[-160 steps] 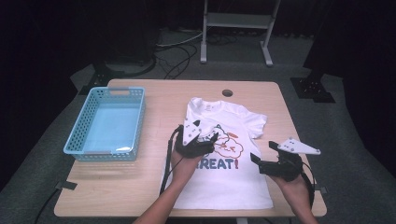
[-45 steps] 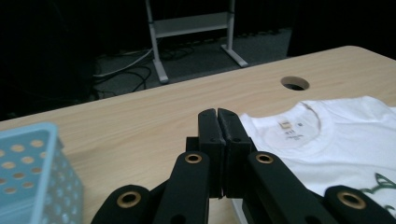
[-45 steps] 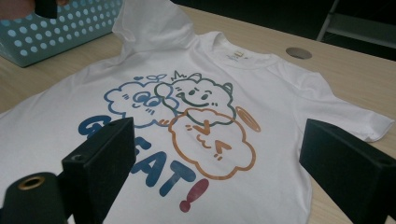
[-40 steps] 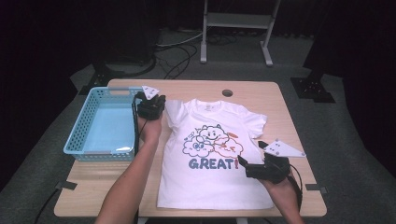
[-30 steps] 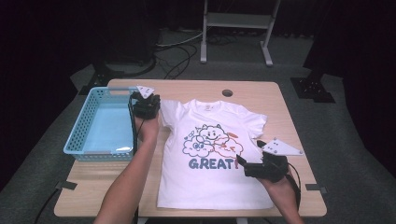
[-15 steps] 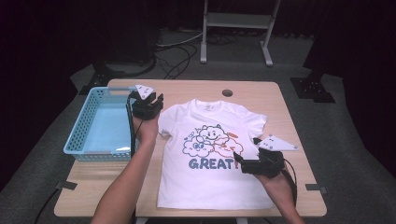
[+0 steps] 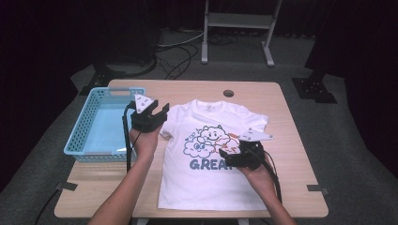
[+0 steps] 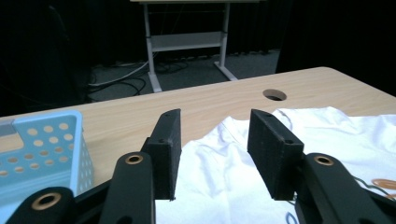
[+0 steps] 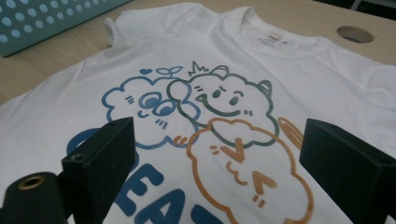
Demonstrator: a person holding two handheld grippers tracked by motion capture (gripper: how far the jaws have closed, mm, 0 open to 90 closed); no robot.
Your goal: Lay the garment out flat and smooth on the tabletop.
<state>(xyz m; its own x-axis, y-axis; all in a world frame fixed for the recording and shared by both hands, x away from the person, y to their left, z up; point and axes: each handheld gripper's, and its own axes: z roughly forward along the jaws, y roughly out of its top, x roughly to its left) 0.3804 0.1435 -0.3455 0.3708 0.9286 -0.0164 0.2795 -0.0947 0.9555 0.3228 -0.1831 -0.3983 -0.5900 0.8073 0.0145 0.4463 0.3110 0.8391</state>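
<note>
Wooden table (image 7: pixel 291 122) on grey floor in a dark room, blue basket (image 7: pixel 89 129) at its left edge holding nothing I can make out, white shirt (image 7: pixel 206 187) flat mid-table, left gripper (image 7: pixel 157 108) open over its sleeve, right gripper (image 7: pixel 226 157) open over the print.

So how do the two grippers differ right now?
The left gripper sits at the shirt's sleeve by the basket, pointing away from the person; the right gripper is over the printed chest, pointing left. The right gripper's jaws gape wider than the left's. Both are open, holding nothing.
</note>
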